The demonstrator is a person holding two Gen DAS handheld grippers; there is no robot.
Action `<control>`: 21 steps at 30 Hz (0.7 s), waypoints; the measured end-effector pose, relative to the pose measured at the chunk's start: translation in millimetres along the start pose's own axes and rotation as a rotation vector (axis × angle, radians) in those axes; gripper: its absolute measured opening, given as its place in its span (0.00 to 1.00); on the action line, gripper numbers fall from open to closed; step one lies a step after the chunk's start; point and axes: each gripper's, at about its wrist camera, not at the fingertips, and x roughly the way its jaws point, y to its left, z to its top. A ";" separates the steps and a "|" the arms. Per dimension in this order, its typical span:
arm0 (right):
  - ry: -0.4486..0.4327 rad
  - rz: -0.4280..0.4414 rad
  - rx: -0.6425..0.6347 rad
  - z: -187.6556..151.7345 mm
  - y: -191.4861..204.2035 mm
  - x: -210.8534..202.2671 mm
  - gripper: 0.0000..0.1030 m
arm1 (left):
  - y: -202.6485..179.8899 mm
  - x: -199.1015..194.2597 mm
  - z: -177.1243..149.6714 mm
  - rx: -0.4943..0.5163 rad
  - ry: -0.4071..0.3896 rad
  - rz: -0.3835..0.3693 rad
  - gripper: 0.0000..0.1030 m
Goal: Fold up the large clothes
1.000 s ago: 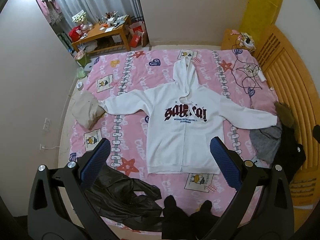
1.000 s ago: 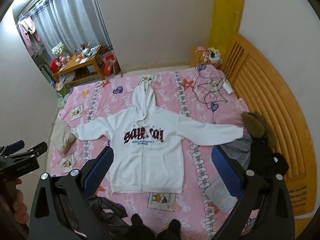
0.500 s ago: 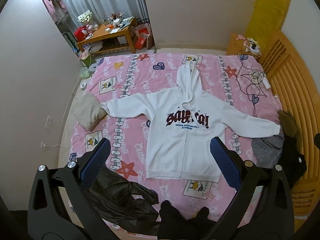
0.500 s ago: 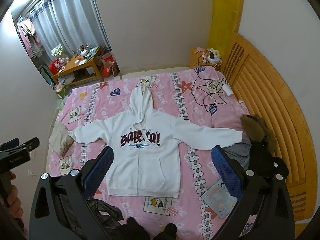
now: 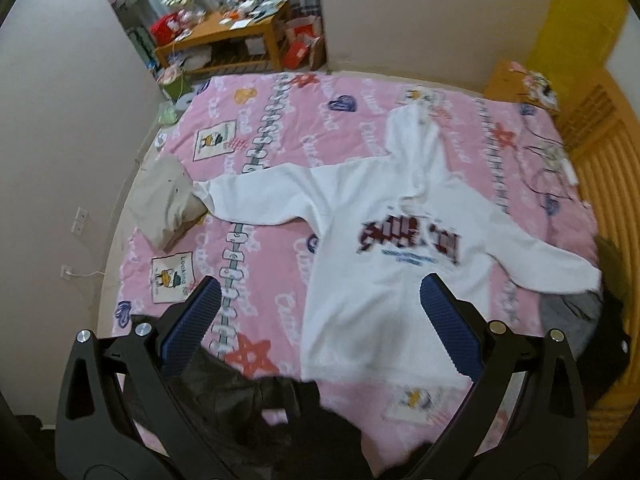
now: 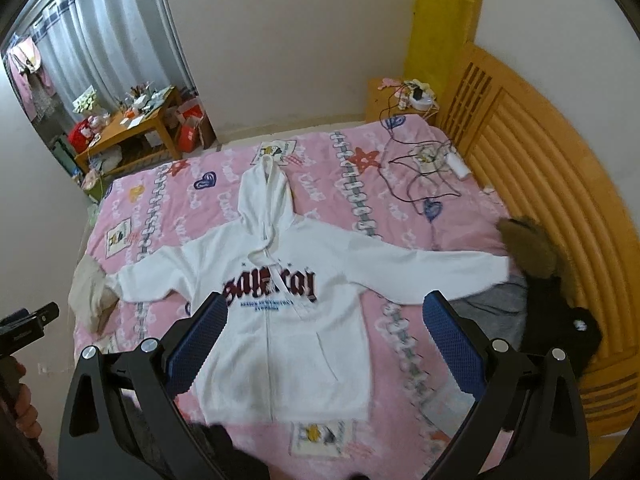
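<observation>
Two grippers, L [image 5: 320,324] & R [image 6: 326,334], wide open, empty, above white hoodie [image 6: 288,300] w/ blurred dark-red gothic print.

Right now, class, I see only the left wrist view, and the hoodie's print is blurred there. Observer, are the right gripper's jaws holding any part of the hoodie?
Observer: No. The right gripper has its jaws open and empty, above the white hoodie.
Operator: Is the front fastened?
Observer: A zipper runs down the middle, and it looks closed.
Operator: Is anything lying near the hem on the headboard side?
Observer: A pale flat paper, too blurred to identify, lies on the pink bed cover, apart from the hem.
</observation>
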 end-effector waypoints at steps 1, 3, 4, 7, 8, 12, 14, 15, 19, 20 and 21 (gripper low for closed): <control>-0.025 0.009 -0.004 -5.5 9.9 23.2 0.93 | 13.1 36.9 2.4 0.000 0.000 -0.003 0.94; -0.070 0.007 -0.012 -17.6 26.7 65.8 0.93 | 36.1 109.6 3.3 0.017 -0.003 0.040 0.94; -0.097 0.022 -0.009 -27.2 36.3 92.0 0.93 | 47.4 143.4 2.5 0.022 -0.008 0.066 0.94; -0.132 0.074 0.005 -55.4 60.2 170.3 0.93 | 83.4 240.5 0.3 0.017 -0.022 0.128 0.94; -0.138 0.093 0.011 -64.0 64.8 189.9 0.93 | 95.9 275.7 -0.4 0.010 -0.022 0.152 0.94; -0.187 0.202 0.015 -117.7 108.3 297.0 0.93 | 153.8 398.7 -4.3 -0.086 -0.014 0.189 0.94; -0.196 0.238 -0.006 -137.2 137.9 344.4 0.93 | 179.7 439.3 -6.5 -0.151 -0.023 0.193 0.94; -0.200 0.247 -0.018 -143.0 149.6 355.5 0.93 | 193.3 458.9 -8.2 -0.181 -0.025 0.191 0.94; -0.220 0.306 -0.060 -156.2 210.4 409.7 0.93 | 243.5 544.1 -14.3 -0.277 0.015 0.200 0.94; -0.214 0.318 -0.065 -155.2 222.6 416.5 0.93 | 256.1 561.9 -16.3 -0.305 0.037 0.209 0.94; -0.190 0.340 -0.080 -152.1 244.4 430.6 0.93 | 265.1 570.5 -17.6 -0.328 0.049 0.212 0.94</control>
